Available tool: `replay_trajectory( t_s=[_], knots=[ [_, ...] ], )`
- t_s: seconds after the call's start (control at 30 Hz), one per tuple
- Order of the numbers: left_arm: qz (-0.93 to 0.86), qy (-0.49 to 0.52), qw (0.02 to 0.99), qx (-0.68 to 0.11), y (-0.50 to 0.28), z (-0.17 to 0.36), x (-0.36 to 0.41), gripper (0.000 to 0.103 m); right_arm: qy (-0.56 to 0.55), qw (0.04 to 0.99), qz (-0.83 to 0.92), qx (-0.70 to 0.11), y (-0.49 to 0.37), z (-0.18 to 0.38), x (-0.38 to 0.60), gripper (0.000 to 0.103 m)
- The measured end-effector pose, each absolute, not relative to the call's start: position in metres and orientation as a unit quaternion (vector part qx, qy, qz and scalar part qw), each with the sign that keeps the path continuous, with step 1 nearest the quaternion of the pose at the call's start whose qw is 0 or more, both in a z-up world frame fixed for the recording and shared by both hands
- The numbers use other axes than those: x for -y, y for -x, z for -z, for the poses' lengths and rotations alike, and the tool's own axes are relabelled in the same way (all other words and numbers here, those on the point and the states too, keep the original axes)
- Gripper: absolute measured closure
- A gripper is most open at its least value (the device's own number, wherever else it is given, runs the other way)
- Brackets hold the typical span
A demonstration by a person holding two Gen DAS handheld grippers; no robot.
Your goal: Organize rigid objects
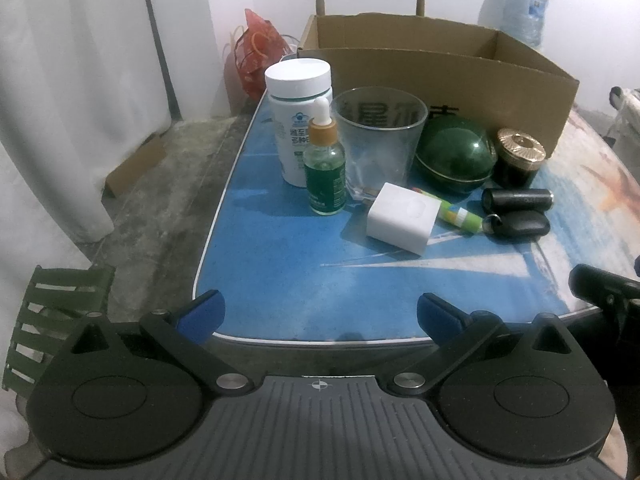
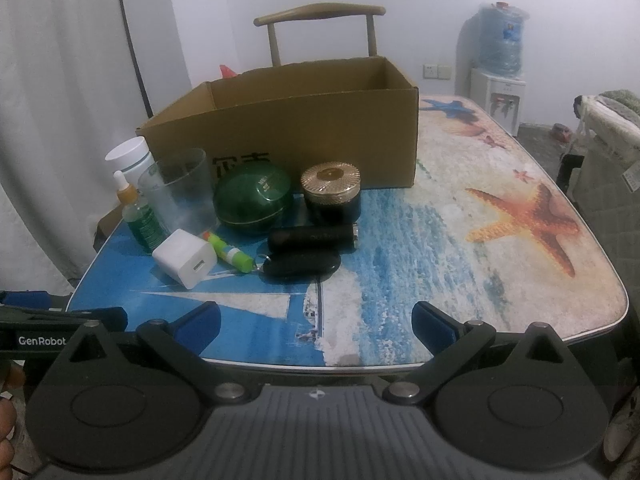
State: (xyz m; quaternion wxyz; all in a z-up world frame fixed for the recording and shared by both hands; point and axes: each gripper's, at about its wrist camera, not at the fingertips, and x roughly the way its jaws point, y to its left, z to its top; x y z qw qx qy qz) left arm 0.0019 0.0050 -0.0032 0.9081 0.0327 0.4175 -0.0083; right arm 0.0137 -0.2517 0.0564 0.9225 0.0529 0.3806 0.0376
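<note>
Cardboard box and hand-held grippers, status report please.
Left hand-held gripper open, right hand-held gripper open, both empty. Cardboard box upright; items unpacked. Glass cup foremost.

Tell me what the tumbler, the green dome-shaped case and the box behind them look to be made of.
Tumbler: clear glass or hard clear plastic; the box's printing shows through it, and the look leaves the choice open.
Green dome-shaped case: glossy dark green, with bright highlights; likely lacquered plastic or metal.
Box: matte brown corrugated cardboard, with raw cut edges and folded corners.
</note>
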Motion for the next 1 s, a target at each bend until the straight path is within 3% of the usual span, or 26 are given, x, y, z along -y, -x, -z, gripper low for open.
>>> replay_trajectory(
  t_s=[1.0],
  knots=[
    [0.008, -0.037, 0.907, -0.419, -0.0008, 0.001, -0.0063, 0.0, -0.052, 0.923, -0.038, -0.379, -0.0145, -0.0569, 0.2523, 0.0]
  ],
)
